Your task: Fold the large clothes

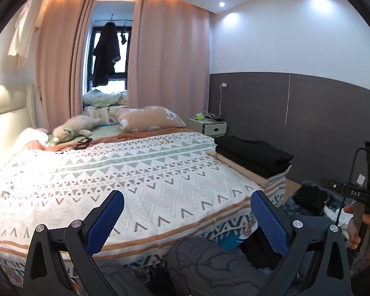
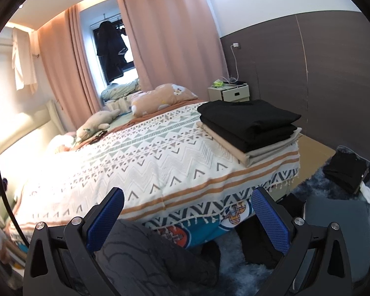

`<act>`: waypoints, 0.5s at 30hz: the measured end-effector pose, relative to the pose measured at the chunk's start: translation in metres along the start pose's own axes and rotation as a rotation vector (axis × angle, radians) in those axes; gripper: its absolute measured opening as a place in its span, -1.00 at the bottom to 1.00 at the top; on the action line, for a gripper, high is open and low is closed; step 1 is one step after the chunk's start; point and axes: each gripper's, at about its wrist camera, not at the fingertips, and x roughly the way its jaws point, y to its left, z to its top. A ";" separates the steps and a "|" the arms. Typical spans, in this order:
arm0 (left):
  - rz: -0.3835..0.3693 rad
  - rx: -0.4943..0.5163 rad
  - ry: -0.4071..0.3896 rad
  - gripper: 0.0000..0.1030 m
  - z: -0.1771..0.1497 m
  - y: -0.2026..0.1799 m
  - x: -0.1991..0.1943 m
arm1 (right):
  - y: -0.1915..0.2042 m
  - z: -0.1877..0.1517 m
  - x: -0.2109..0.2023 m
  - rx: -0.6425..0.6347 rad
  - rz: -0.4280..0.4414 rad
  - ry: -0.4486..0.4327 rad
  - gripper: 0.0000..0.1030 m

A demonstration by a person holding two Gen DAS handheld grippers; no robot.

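Note:
A stack of folded clothes (image 1: 254, 157), two black pieces on a beige one, lies at the bed's right corner; it also shows in the right wrist view (image 2: 249, 125). Dark unfolded clothes (image 1: 309, 198) lie on the floor to the right, also in the right wrist view (image 2: 345, 170). My left gripper (image 1: 187, 212) is open and empty above the bed's near edge. My right gripper (image 2: 187, 209) is open and empty, held over the bed's near edge; its body (image 1: 365, 192) shows at the right of the left wrist view.
The bed carries a patterned white cover (image 1: 140, 172), a plush toy (image 1: 74, 128), a pink pillow (image 1: 148, 118) and a black cable (image 1: 83, 144). A white nightstand (image 2: 230, 92) stands by the wall. A blue shaggy rug (image 2: 315, 182) covers the floor. My knee (image 1: 204, 266) is below.

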 end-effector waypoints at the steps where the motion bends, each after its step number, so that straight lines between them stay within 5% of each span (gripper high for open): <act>1: 0.015 0.005 0.000 0.99 -0.002 0.002 0.001 | 0.003 -0.004 0.004 -0.007 0.001 0.004 1.00; 15: 0.048 -0.047 0.009 0.99 -0.012 0.022 0.004 | 0.019 -0.012 0.036 0.002 0.021 0.047 1.00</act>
